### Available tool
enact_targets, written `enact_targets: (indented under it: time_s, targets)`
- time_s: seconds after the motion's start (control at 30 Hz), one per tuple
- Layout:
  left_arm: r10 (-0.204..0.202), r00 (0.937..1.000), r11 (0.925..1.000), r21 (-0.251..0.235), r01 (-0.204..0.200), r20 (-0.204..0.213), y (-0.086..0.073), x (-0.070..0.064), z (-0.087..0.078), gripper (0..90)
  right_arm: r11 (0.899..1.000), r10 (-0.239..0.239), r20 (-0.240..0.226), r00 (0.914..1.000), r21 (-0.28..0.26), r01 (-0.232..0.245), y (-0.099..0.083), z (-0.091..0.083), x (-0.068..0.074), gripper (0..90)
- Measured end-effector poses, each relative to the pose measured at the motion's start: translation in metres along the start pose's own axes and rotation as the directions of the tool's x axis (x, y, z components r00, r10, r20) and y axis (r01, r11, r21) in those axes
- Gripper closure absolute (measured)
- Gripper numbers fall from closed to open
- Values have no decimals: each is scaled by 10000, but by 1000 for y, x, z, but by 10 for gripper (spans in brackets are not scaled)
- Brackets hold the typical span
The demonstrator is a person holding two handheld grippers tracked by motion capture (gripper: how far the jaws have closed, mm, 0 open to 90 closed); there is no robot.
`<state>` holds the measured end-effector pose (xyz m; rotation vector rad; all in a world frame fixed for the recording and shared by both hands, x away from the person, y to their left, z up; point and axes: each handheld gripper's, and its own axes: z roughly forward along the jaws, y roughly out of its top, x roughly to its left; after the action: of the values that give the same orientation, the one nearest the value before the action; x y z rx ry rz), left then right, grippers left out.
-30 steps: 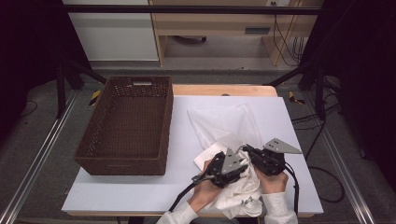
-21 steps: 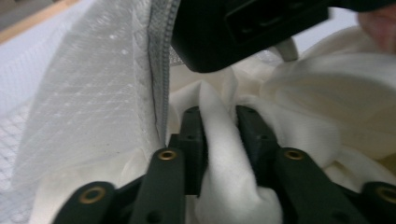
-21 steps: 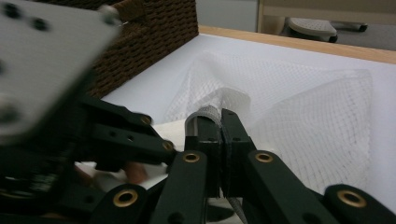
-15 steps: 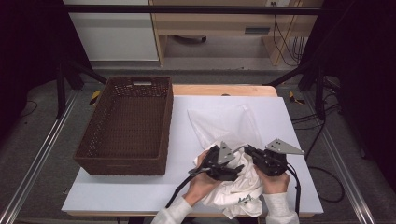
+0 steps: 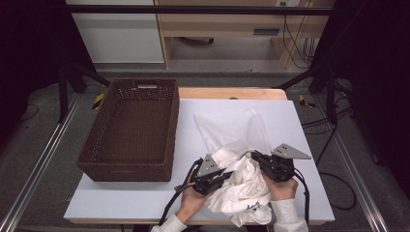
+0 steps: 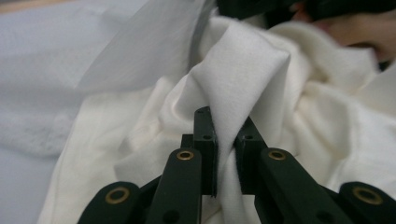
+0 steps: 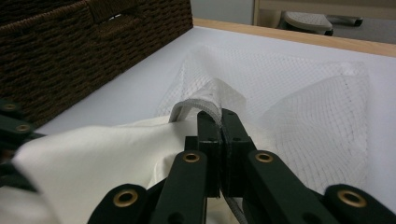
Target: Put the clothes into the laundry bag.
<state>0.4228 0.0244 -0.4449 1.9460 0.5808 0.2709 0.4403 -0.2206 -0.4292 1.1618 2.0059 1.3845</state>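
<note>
Left tongs (image 6: 227, 154) pinch white cloth (image 6: 243, 79); right tongs (image 7: 219, 135) clamp mesh bag (image 7: 299, 93) edge.

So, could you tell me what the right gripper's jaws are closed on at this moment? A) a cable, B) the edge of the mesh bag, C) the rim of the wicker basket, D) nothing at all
B: in the right gripper view, the right gripper has its jaws shut on the hemmed edge of the mesh bag, with the white cloth lying just beside it.

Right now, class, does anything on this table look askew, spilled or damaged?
Nothing looks damaged or spilled. The white garment lies bunched, partly off the table's near edge, pinched by the left gripper; the right gripper pinches the mesh bag's rim. The wicker basket sits square.
</note>
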Motion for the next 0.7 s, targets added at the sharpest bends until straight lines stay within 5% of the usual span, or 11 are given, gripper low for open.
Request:
enact_targets:
  time_s: [0.17,0.27,0.37,0.43,0.6,0.7]
  targets:
    - [1028,9947,9946,151,-1028,-4,28,-29,13,816,9999,57,-77,10000,-106,-58,1,-2,0,888]
    - [1162,9929,9915,624,-1145,-246,39,-31,33,805,9998,126,39,9999,-169,-125,1,-5,-3,889]
    - [1577,9853,9764,1592,-1457,-657,40,-26,60,789,9990,358,-230,9991,-272,-365,1,-8,-6,888]
    - [1366,9852,9769,1792,-1166,-1036,37,-18,75,785,9998,55,-48,10000,-184,-56,3,-8,-2,888]
    - [972,9894,9855,1494,-805,-1078,32,-12,77,717,9998,68,-138,9999,-177,-71,3,-8,-1,888]
    - [947,9901,9895,1188,-822,-1038,30,-11,61,508,9999,83,-91,9999,-124,-85,1,-8,-2,888]
